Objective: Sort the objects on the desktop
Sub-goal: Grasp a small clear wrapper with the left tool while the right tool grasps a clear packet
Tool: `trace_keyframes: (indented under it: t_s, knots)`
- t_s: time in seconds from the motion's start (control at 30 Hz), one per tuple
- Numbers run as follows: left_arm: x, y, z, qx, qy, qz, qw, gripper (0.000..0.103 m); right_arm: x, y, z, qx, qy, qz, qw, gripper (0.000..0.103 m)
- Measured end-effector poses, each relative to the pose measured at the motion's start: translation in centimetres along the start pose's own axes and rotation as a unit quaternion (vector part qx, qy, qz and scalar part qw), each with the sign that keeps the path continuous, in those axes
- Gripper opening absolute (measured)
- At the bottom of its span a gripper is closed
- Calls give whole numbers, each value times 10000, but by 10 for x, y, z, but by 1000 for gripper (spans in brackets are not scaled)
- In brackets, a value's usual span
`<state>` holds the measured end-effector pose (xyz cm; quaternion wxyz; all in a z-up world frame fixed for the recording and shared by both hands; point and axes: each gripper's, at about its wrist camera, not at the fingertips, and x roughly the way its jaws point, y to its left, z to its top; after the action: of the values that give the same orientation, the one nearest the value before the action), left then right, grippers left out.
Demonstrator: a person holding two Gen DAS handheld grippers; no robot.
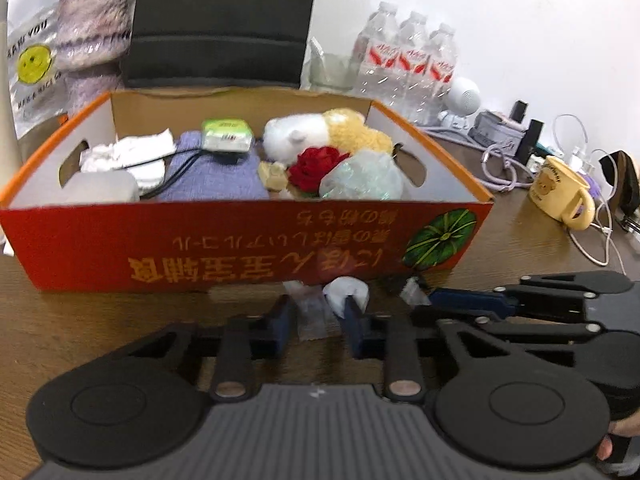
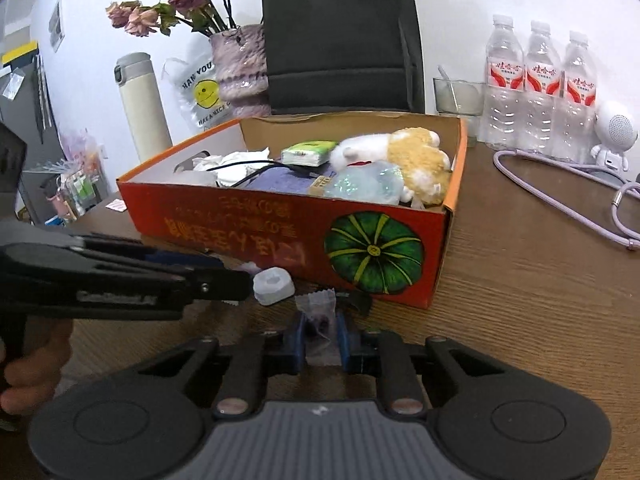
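An orange cardboard box (image 1: 200,248) (image 2: 280,224) stands on the wooden desk, holding a plush toy (image 1: 332,132), a purple cloth, tissues and a red flower. Just in front of it, my left gripper (image 1: 318,312) stands narrow with a crumpled clear wrapper (image 1: 310,316) pinched between its blue pads. A white roll (image 1: 348,290) (image 2: 274,284) lies just past its tips. In the right wrist view the left gripper (image 2: 246,280) reaches in from the left. My right gripper (image 2: 320,336) (image 1: 418,294) is shut on a clear packet (image 2: 318,314) with something dark inside.
A yellow mug (image 1: 560,196), cables (image 2: 560,192) and a white speaker (image 2: 614,128) lie right of the box. Behind it stand three water bottles (image 2: 540,88), a glass, a black bag (image 2: 340,40), a vase of dried roses (image 2: 240,64) and a cream flask (image 2: 142,108).
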<state>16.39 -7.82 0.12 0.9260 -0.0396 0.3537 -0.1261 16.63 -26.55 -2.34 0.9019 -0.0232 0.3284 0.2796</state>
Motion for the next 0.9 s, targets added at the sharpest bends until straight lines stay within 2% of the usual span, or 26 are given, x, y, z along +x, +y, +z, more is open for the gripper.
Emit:
trace_keyframes:
  t_s: [0.17, 0.3, 0.5, 0.73, 0.9]
  knots:
    - [-11, -3, -8, 116, -120, 153, 9997, 22, 1, 14, -2, -430, -11, -238, 9988, 16]
    - [-35, 2, -23, -16, -130, 99, 9999, 21, 2, 18, -2, -590, -22, -307, 9978, 17]
    - [-89, 13, -53, -26, -240, 416, 9988, 21, -2, 31, -6, -425, -17, -354, 9985, 16]
    - [-145, 23, -86, 19, -450, 796, 9958, 21, -34, 109, -40, -241, -85, -302, 9992, 14]
    - [-174, 22, -102, 50, -667, 798, 9946, 22, -78, 129, -57, 264, -552, -531, 9967, 13]
